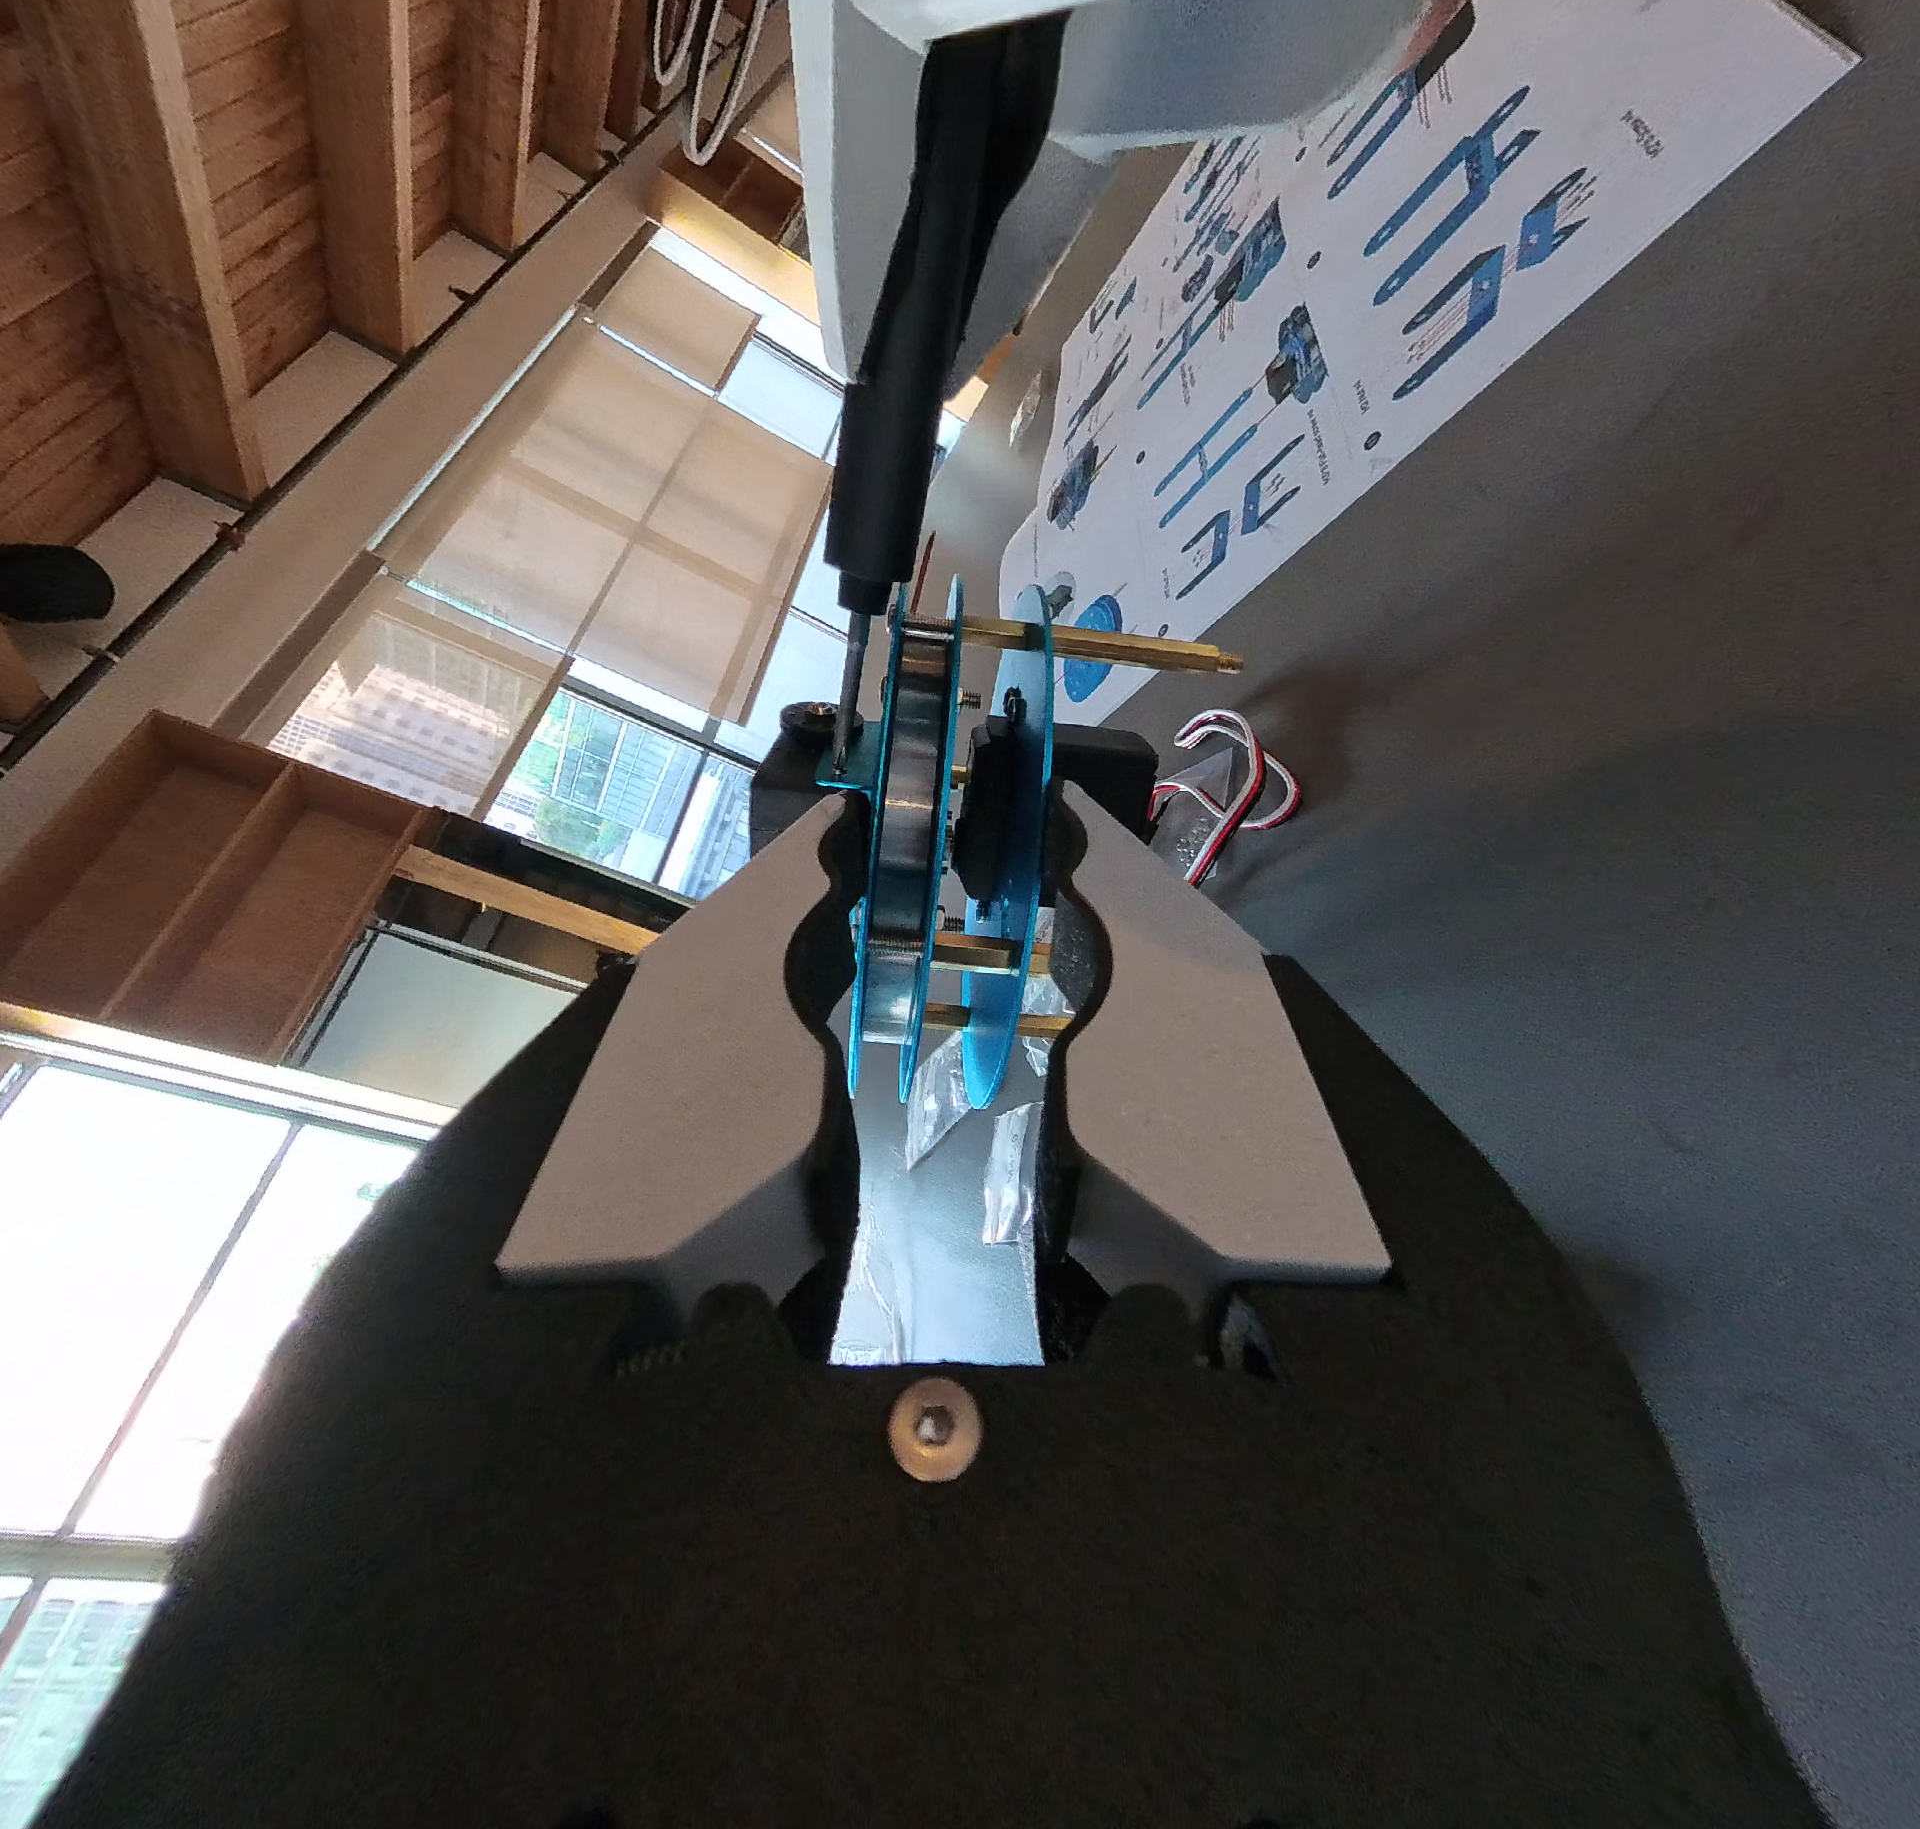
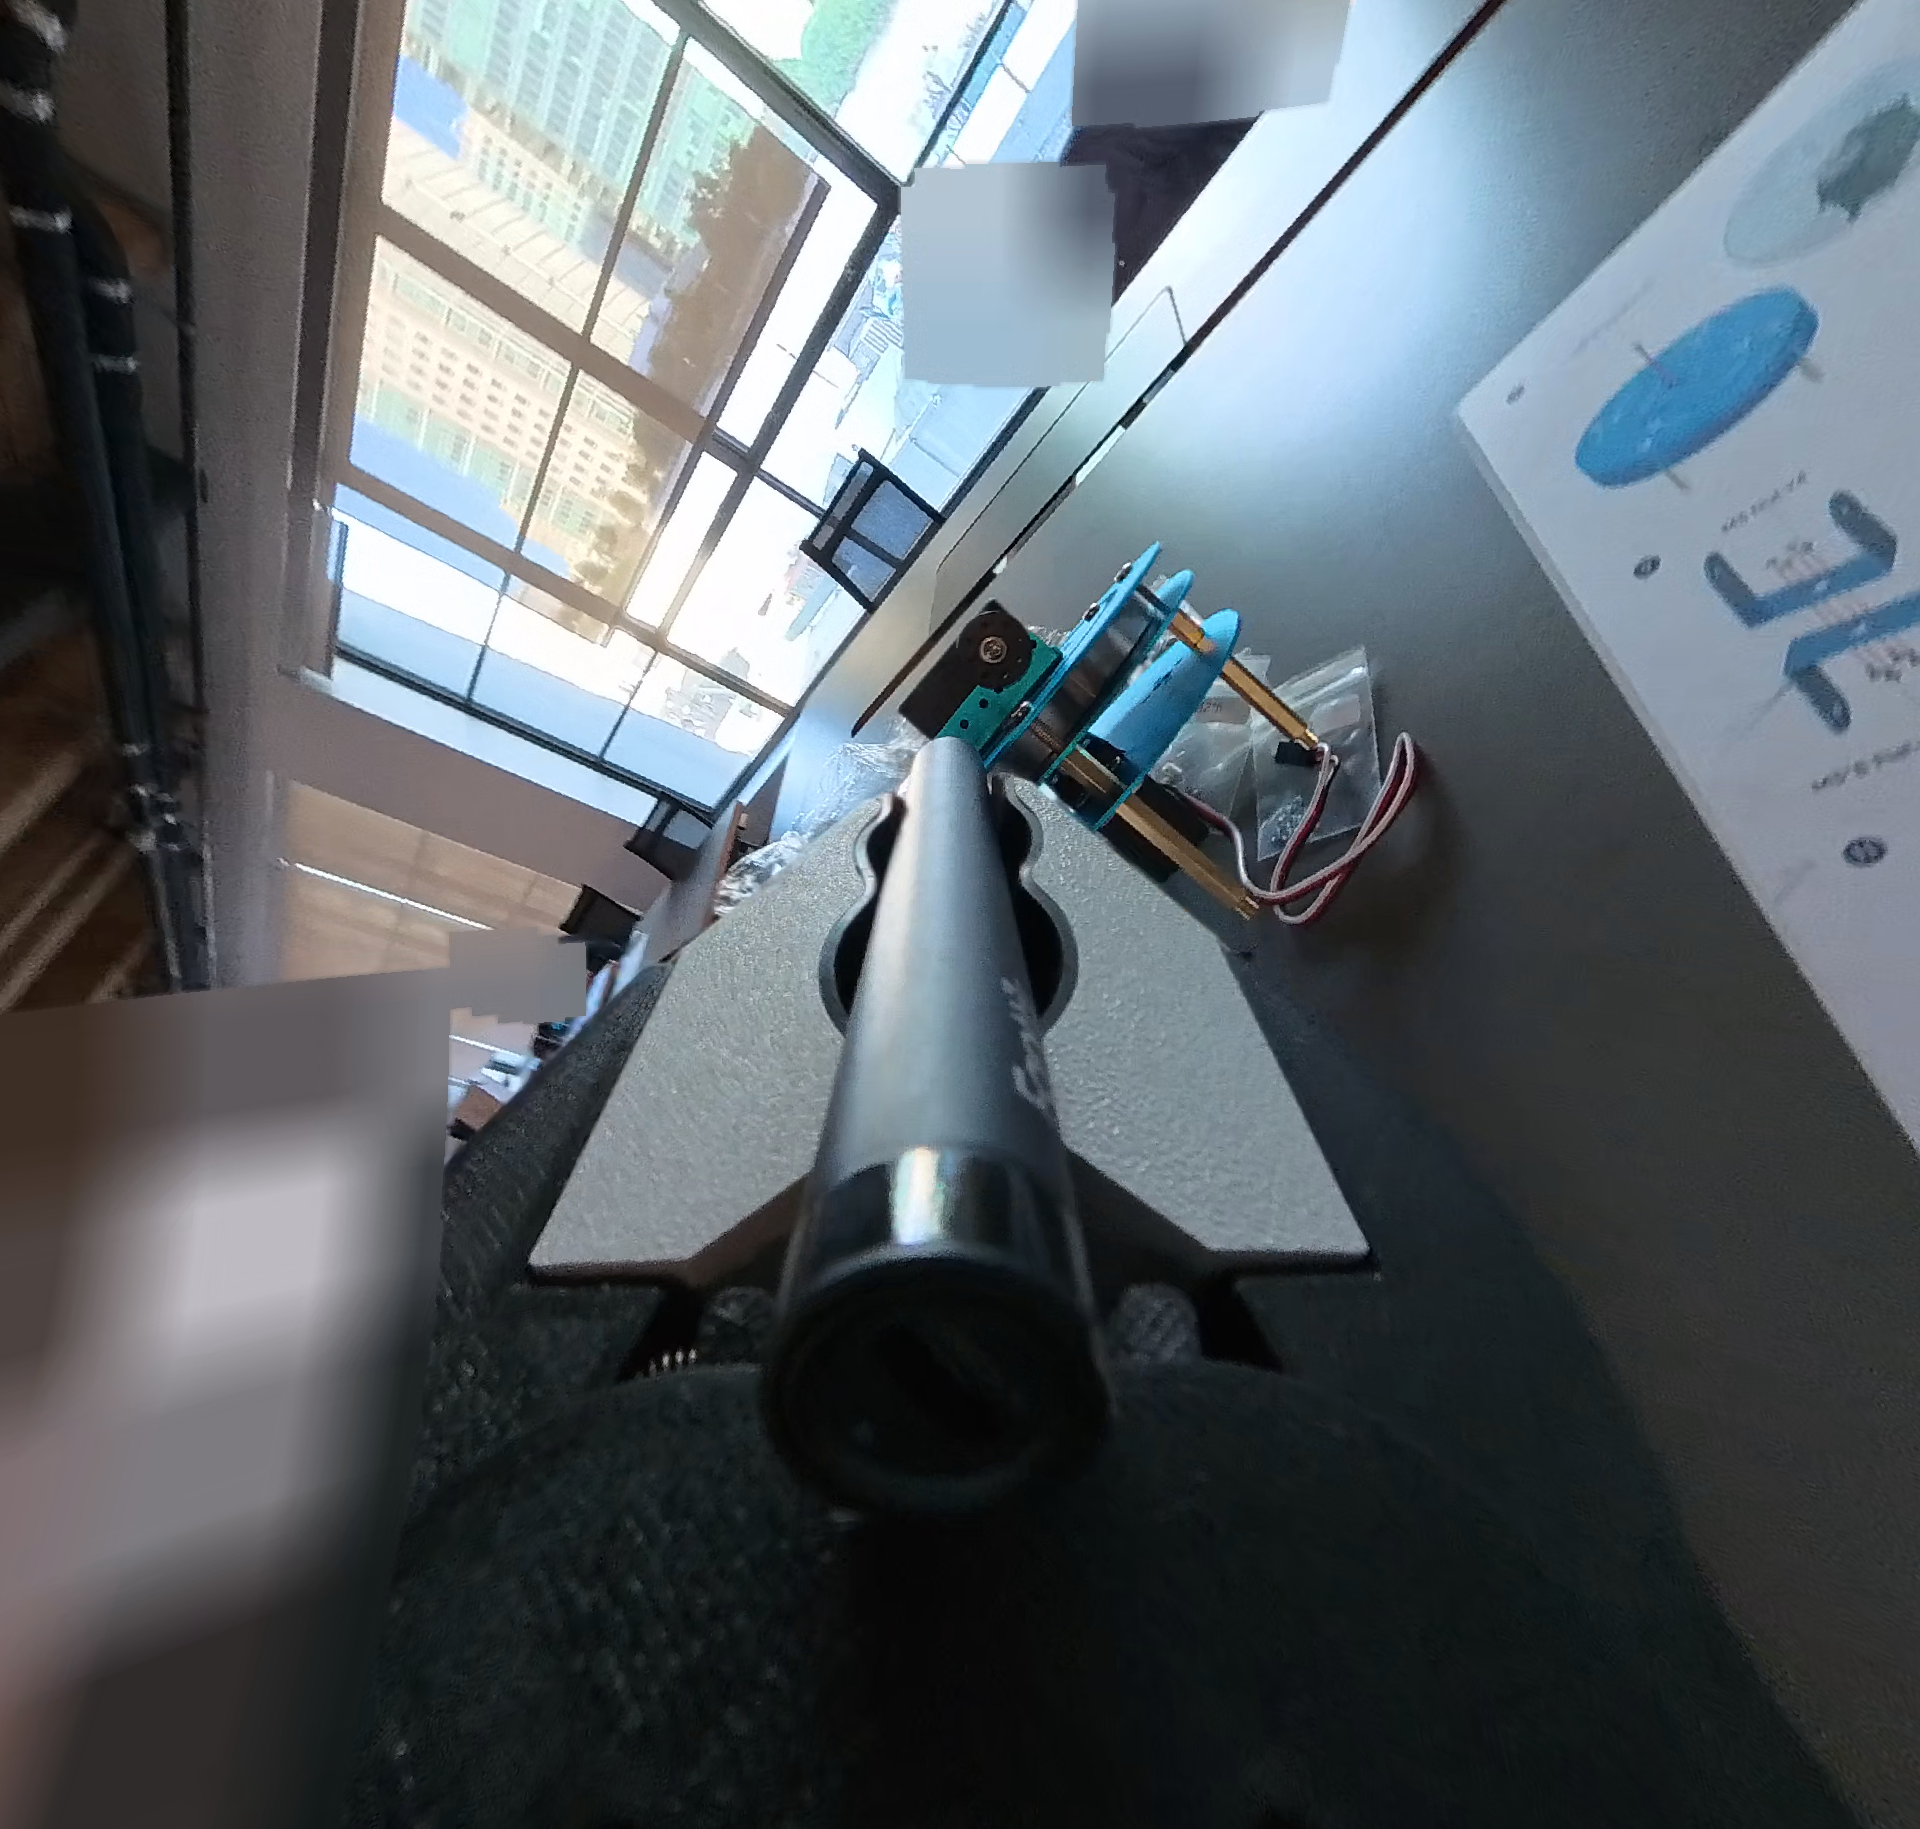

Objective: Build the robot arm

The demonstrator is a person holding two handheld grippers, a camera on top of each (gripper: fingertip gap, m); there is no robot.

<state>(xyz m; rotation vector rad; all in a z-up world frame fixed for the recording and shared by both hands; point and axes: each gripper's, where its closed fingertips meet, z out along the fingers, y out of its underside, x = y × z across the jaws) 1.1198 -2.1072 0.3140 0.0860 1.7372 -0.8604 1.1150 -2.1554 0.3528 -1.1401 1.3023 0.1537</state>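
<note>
Blue disc assembly sits between the left gripper fingers, lifted off the grey table and turned on edge: several round blue plates joined by brass standoffs, with a black servo block mounted among them. Left jaws are partly closed, clamped on the assembly's plates, one finger each side. Right gripper jaws are closed tight round a dark grey screwdriver, handle running back toward the camera. In the left wrist view the screwdriver's thin metal bit comes down onto a small blue bracket tab at the assembly's outer edge, tip touching or just at it; exact contact hard to tell. In the right wrist view the assembly shows just past the screwdriver's front end, with the bracket and servo horn facing the tool. Red-white-black servo wires loop on the table beside it. Small clear bags of hardware lie near the wires. White instruction sheet with blue part drawings lies flat on the table, well apart from the assembly. Windows in the background.
</note>
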